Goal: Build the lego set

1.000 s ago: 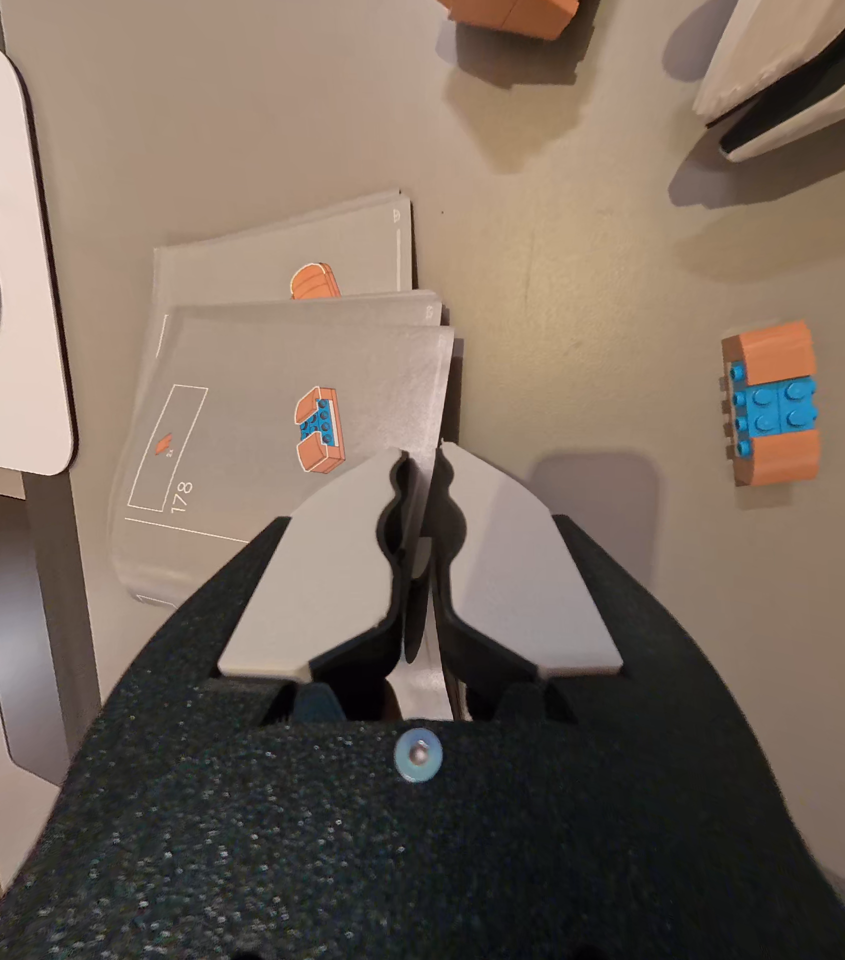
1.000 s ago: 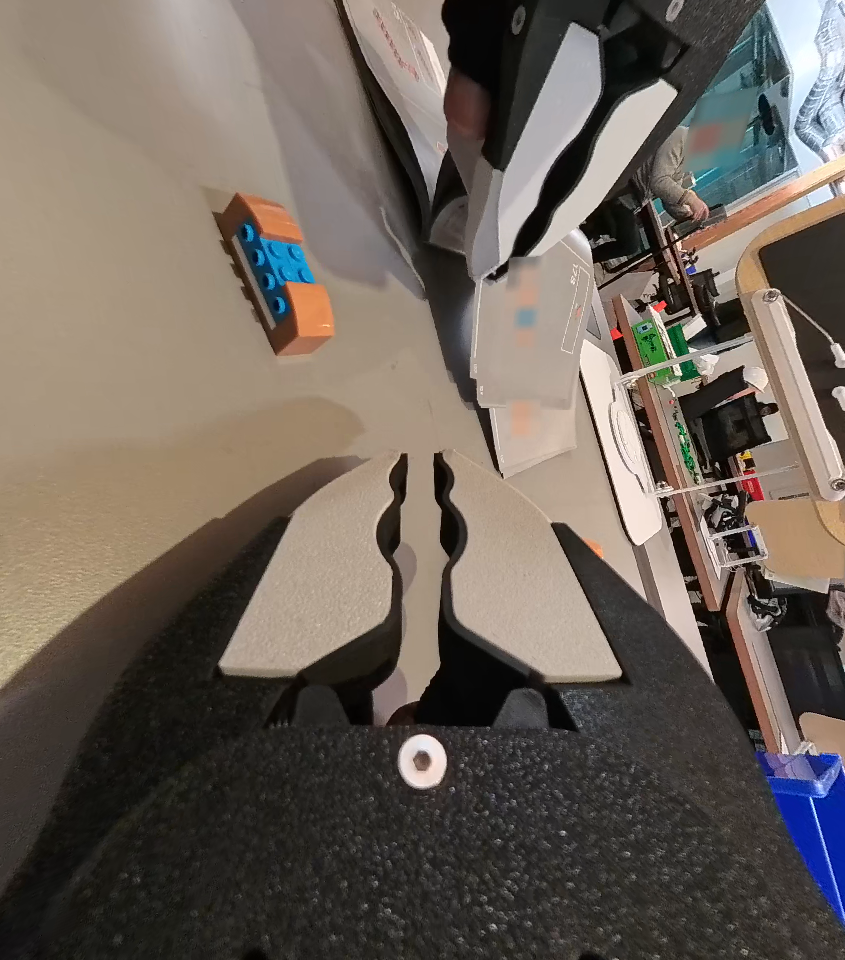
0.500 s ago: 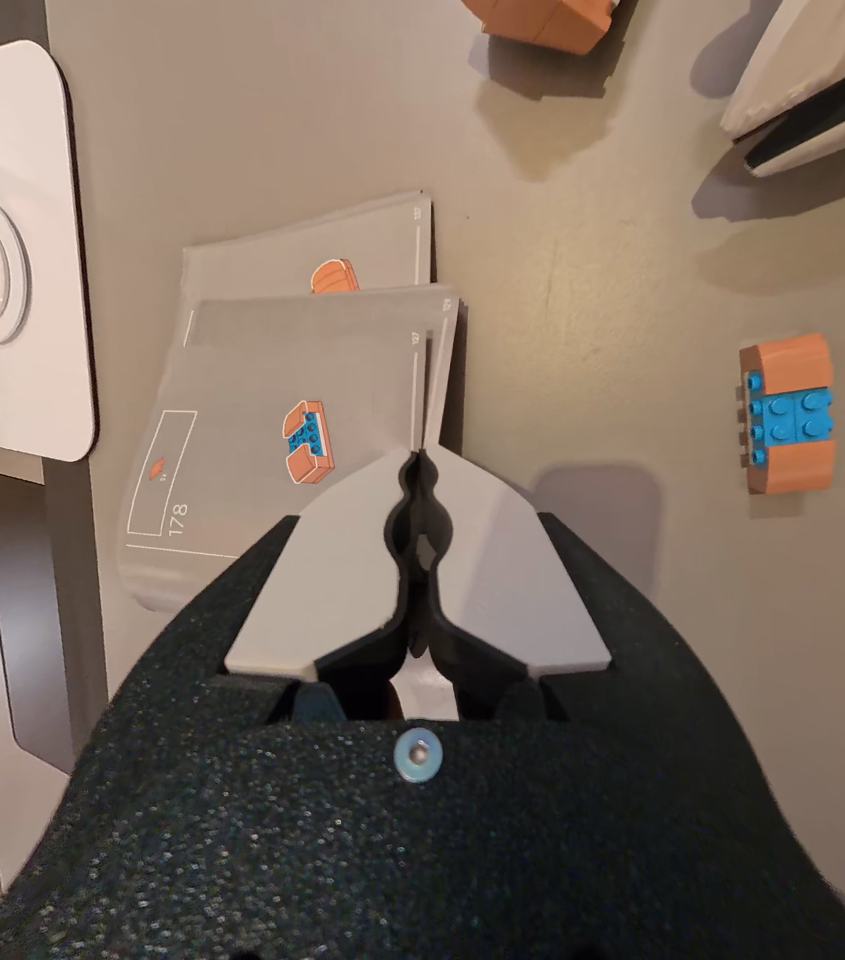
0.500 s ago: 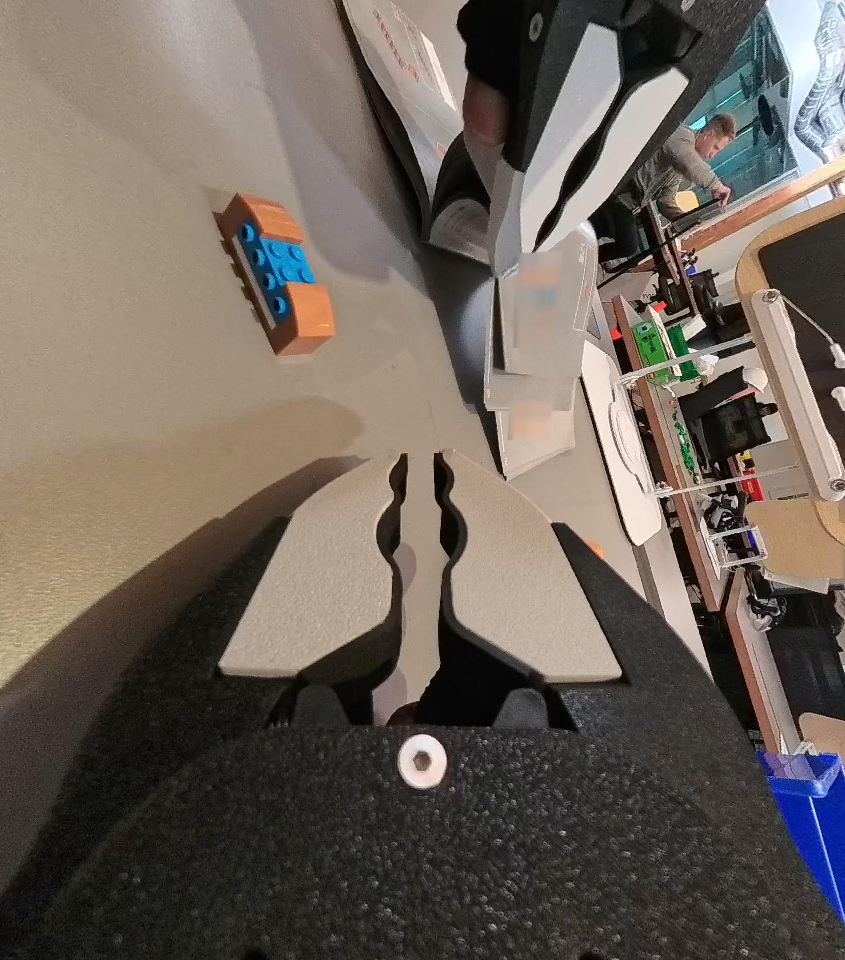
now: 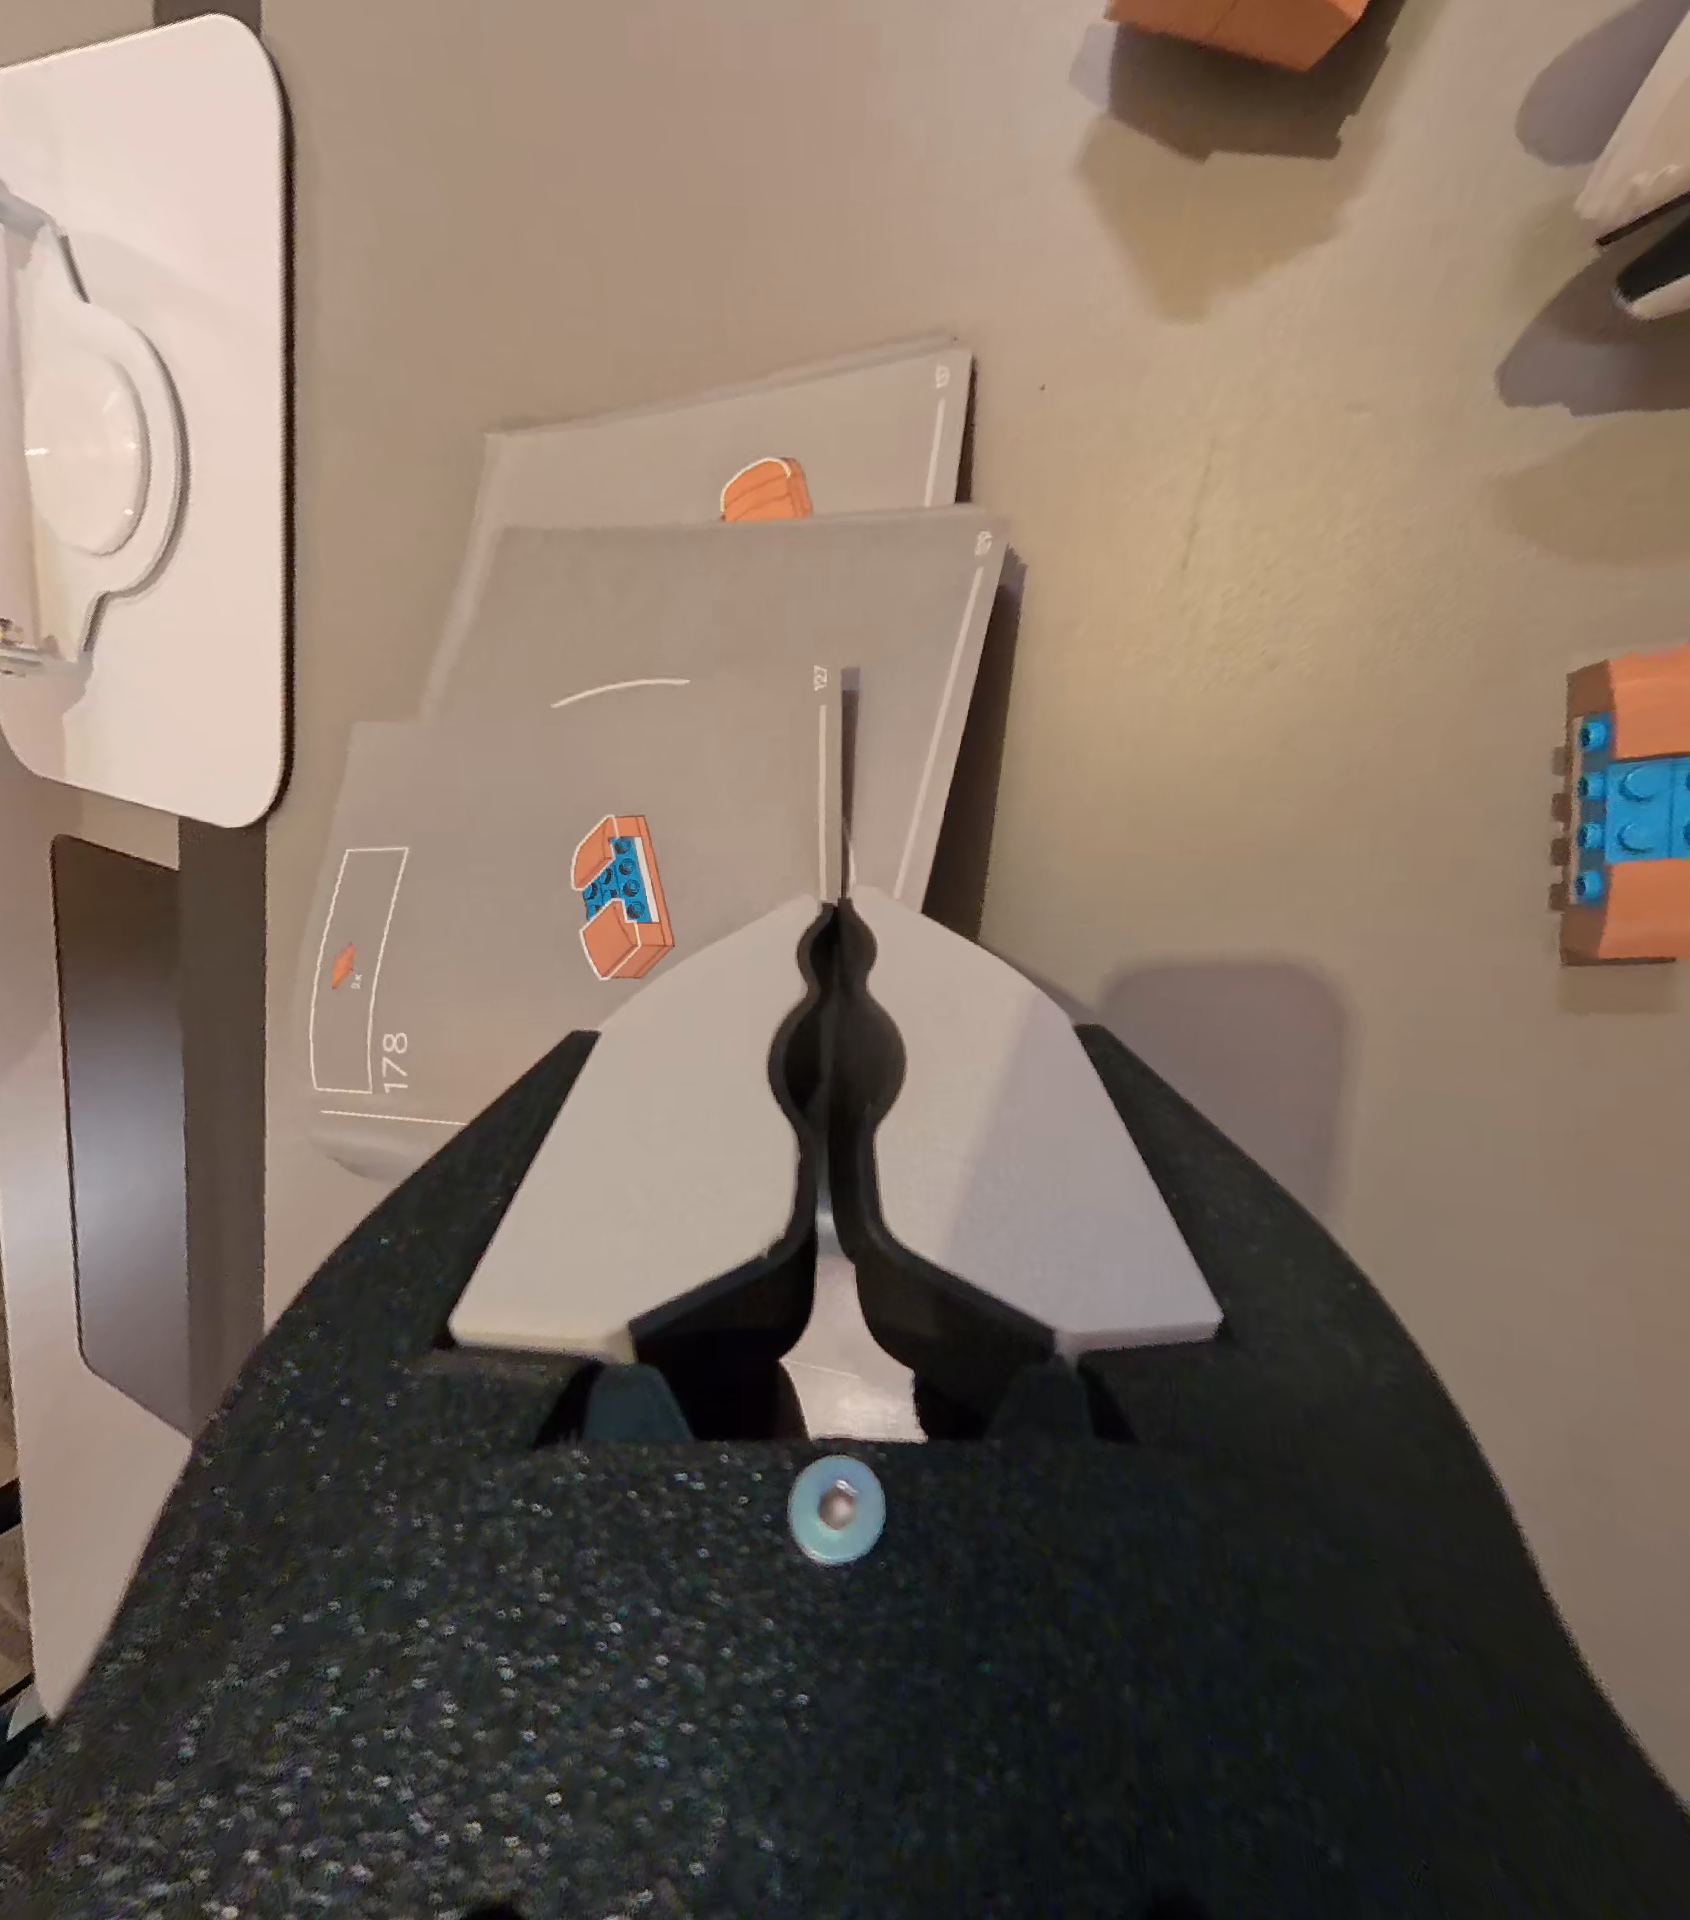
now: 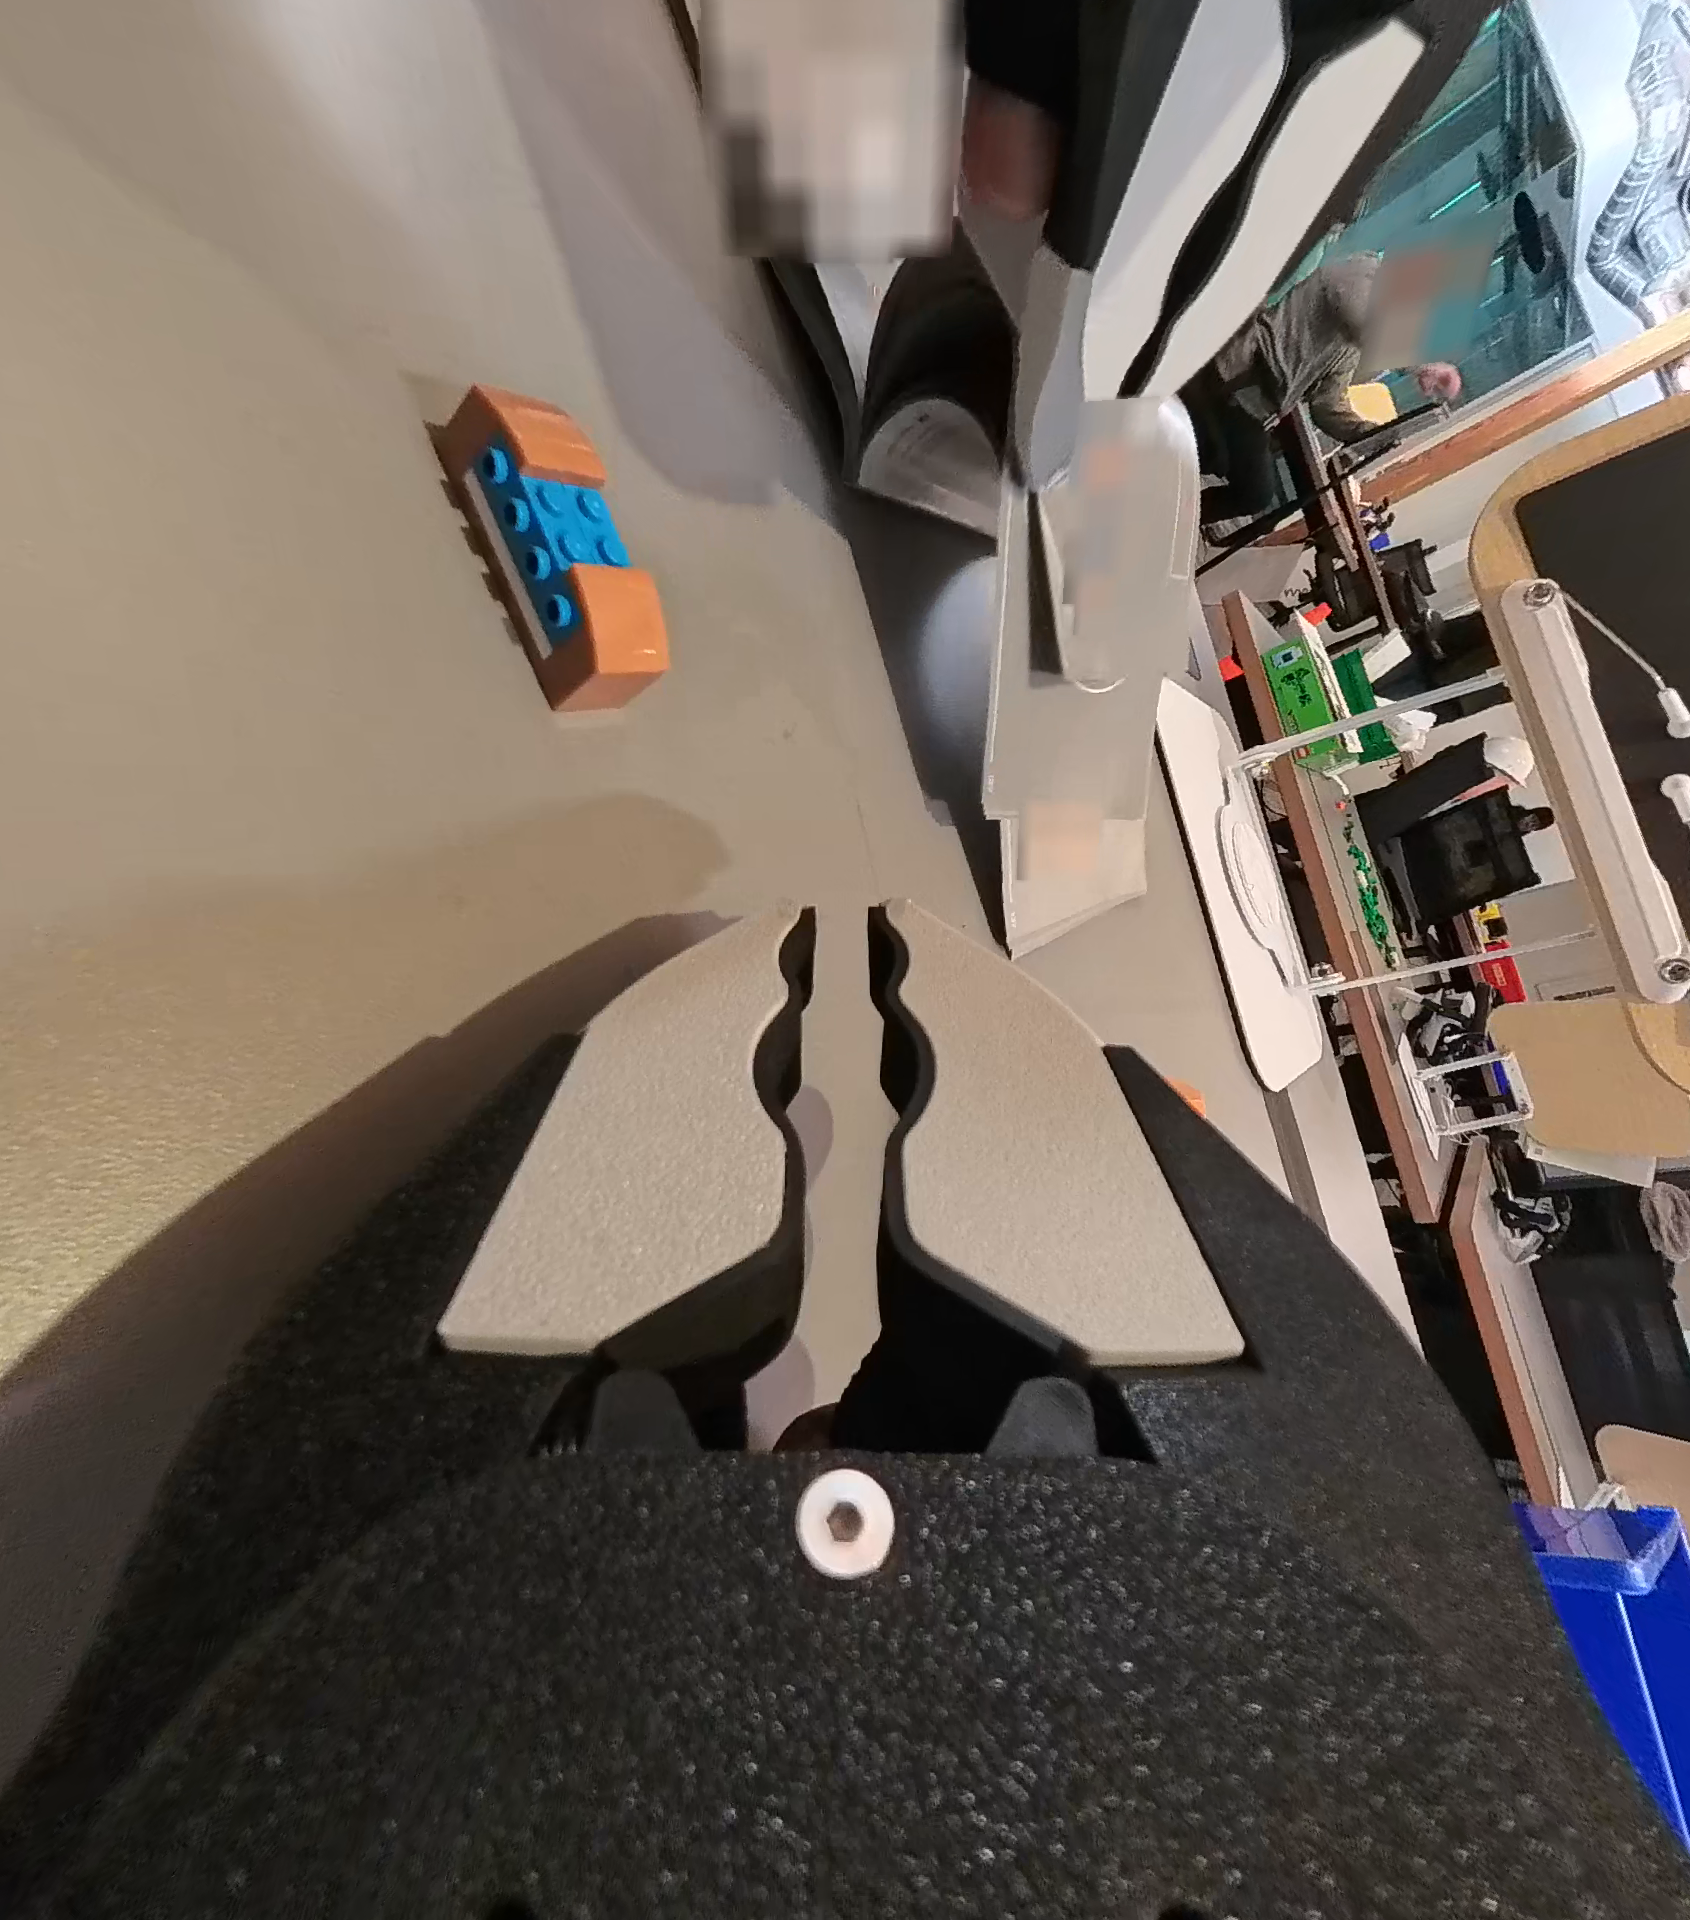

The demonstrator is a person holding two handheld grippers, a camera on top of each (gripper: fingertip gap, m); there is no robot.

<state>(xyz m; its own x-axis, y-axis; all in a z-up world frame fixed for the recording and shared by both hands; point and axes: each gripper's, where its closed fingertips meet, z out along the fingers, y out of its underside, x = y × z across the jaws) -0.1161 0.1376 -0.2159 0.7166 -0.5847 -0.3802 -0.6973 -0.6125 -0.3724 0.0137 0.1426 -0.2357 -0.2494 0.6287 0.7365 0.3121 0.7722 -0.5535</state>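
While your left tool (image 5: 836, 909) pinches a page (image 5: 846, 769) of the instruction booklet (image 5: 716, 644), your right tool (image 6: 841, 914) hovers slightly parted, the orange-and-blue lego piece (image 5: 1662, 805) lying apart on the worktop (image 5: 1236, 520).

Step number: white digits, printed sideways on the open grey page of the instruction booklet (image 5: 550, 790), left of the jaws of your left gripper (image 5: 836, 914), beside a white outlined parts box (image 5: 358, 966).
Parts count: a tiny mark inside that box; you can't read it.
Page numbers: small white digits at the page corners, just past the jaw tips and farther beyond; too small to make out.
Green box (image 6: 1303, 691): far to the right of the jaws of your right gripper (image 6: 841, 914); its print is illegible.
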